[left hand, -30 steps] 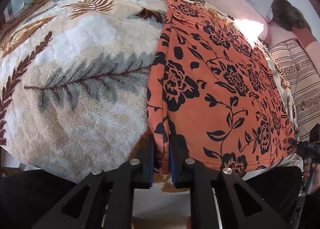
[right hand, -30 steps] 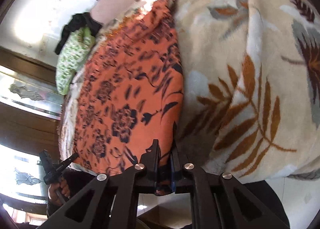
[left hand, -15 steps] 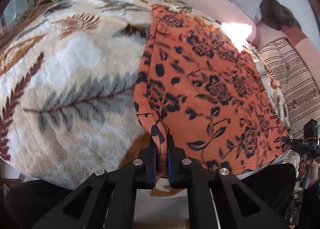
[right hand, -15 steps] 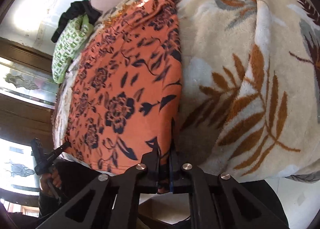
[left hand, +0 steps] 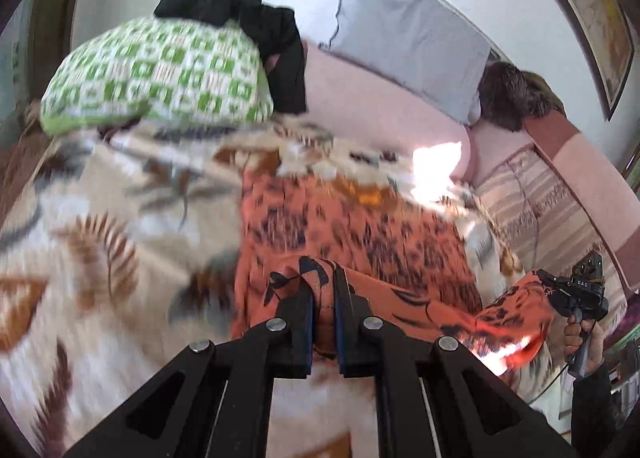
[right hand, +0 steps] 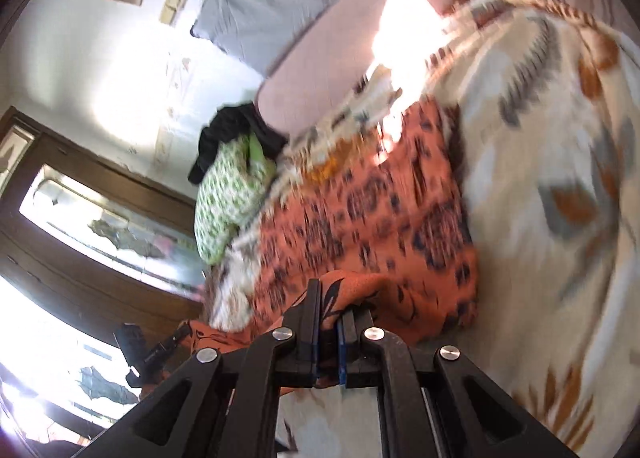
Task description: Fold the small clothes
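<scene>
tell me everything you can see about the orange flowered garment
The orange garment is thin, soft-looking cloth printed with dark navy flowers and leaves. Its far part lies on the leaf-patterned blanket. Its near edge is off the blanket, bunched, clamped by the left gripper at one corner and the right gripper at the other, the hem hanging between them. Motion blur hides finer details.

We see an orange garment (left hand: 360, 234) printed with dark navy flowers and leaves; the blanket (left hand: 100, 226) under it is cream with brown, rust and grey fern leaves; the pillow (left hand: 156, 74) is white with green squares; a black cloth (left hand: 260, 26) lies on it; the cushion (left hand: 408, 38) is plain grey; our gripper fingers (left hand: 296, 322) are black with blue pads.
</scene>
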### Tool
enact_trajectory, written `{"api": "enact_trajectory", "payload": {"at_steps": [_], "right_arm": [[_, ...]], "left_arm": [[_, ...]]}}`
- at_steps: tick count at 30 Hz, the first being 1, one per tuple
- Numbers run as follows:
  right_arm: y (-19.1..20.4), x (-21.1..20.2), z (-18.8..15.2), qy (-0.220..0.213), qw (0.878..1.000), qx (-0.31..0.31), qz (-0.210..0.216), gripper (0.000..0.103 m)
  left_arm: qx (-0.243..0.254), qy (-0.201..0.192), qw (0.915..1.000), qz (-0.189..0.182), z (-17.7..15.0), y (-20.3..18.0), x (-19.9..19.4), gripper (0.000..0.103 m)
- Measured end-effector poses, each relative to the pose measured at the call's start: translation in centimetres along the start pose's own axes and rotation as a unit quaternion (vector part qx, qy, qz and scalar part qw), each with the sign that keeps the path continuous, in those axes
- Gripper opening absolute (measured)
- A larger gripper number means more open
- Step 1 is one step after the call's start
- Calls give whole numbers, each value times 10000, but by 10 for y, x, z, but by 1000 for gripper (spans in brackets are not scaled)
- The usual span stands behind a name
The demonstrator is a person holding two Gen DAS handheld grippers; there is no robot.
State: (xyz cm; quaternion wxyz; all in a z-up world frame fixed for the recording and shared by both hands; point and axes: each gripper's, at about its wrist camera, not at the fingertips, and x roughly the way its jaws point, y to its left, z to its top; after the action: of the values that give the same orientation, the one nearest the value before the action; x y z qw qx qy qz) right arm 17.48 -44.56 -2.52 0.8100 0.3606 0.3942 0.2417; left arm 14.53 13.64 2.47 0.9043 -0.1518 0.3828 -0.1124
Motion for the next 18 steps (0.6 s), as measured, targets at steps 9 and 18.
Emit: {"api": "enact_trajectory", "payload": {"at_steps": [9,18], "right_arm": [[-55,135,125,-179,9915,174,-1273,23],[-67,104,62,-273,9888,-416,-1406,103]], "left_arm": [[143,118,9833,1808,91,44,186,58],[-378,550,9925,1026,8,82,126,67]]}}
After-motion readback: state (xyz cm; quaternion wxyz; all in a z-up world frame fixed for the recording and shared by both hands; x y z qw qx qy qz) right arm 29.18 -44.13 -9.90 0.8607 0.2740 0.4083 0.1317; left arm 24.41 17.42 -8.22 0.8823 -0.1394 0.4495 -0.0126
